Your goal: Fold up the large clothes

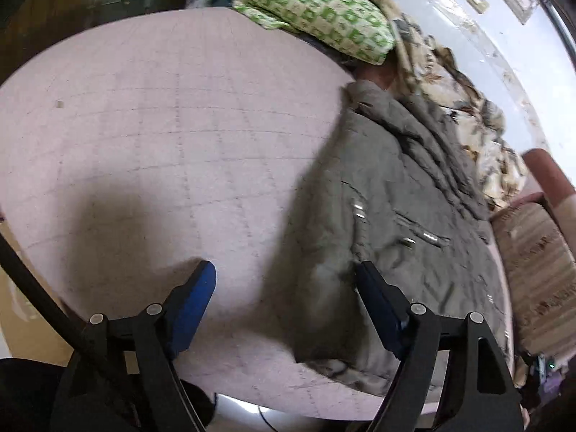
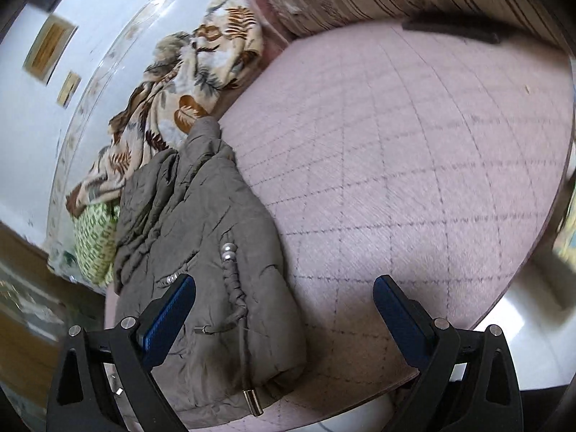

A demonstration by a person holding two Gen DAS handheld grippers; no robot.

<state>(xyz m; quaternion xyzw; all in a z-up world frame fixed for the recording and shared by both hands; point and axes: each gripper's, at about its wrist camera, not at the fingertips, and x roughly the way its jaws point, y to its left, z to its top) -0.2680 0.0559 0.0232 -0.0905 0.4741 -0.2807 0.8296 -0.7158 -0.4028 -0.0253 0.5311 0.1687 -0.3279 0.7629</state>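
Note:
A grey-brown padded jacket (image 1: 388,194) lies in a long, narrow bundle on the pink checked bedsheet (image 1: 162,136), its hood end toward the far side. My left gripper (image 1: 284,268) hovers open over the jacket's near left edge; its right finger (image 1: 378,298) is above the fabric and its left finger above bare sheet. In the right wrist view the jacket (image 2: 201,223) shows a braided drawstring with pearl beads (image 2: 228,250). My right gripper (image 2: 285,282) is open over the jacket's right edge, with its left finger (image 2: 172,309) above the jacket. Neither gripper holds anything.
A green patterned pillow (image 1: 316,10) and a crumpled floral blanket (image 1: 468,108) lie along the wall side. A striped cushioned piece (image 1: 532,252) borders one end. A dark flat object (image 2: 450,30) sits on the far sheet. The bed's near edge (image 2: 522,288) drops to the floor.

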